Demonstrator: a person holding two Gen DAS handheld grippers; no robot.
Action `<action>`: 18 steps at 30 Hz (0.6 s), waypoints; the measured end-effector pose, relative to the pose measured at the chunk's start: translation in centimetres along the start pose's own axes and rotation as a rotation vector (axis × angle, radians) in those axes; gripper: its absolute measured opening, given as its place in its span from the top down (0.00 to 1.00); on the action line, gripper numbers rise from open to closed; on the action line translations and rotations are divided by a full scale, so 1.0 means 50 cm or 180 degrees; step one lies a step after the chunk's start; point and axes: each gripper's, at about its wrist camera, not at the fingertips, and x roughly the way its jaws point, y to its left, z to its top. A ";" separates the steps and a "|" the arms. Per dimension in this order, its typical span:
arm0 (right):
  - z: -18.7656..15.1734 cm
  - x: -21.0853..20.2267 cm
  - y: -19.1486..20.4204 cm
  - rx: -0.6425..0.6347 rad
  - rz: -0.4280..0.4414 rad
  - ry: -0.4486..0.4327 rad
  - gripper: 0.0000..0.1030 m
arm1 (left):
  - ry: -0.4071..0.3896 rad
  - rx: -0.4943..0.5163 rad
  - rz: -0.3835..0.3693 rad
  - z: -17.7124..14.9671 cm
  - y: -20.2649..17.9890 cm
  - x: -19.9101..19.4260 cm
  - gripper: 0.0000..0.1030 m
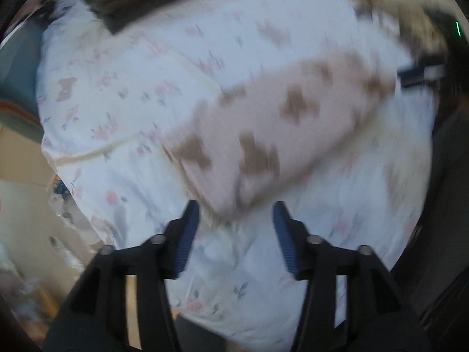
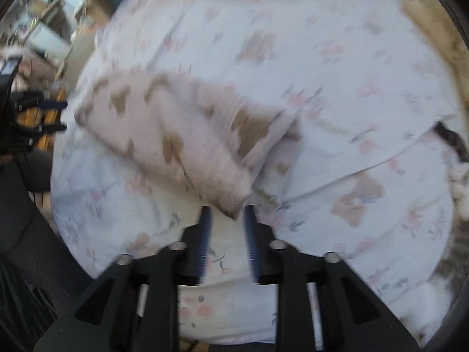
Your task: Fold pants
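The pants (image 1: 281, 123) are pale pink fleece with brown patches. They lie in a folded bundle on a white floral bedspread (image 1: 123, 94). In the left wrist view my left gripper (image 1: 236, 209) is open, its blue pads either side of the bundle's near corner. In the right wrist view the pants (image 2: 181, 135) run from upper left to the centre. My right gripper (image 2: 226, 209) is open with a narrower gap, and the pants' near end sits just in front of the fingertips. Both views are motion-blurred.
A dark folded item (image 1: 140, 0) lies at the far edge of the bed. A beige fluffy blanket (image 2: 433, 29) is at the right side. The bed's edge and floor clutter (image 1: 29, 220) show at left. The other gripper (image 2: 26, 117) appears at far left.
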 end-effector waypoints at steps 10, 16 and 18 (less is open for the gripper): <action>0.079 0.018 0.050 0.0527 0.0347 -0.0740 0.58 | -0.0326 -0.1594 -0.0050 0.036 0.022 0.088 0.50; 0.071 0.157 0.058 0.0449 -0.0067 0.0057 0.62 | 0.0547 -0.1233 0.0231 -0.009 -0.011 0.190 0.50; 0.059 0.143 0.021 0.0785 0.0147 0.0056 0.62 | 0.0436 -0.1244 0.0274 -0.013 -0.004 0.172 0.50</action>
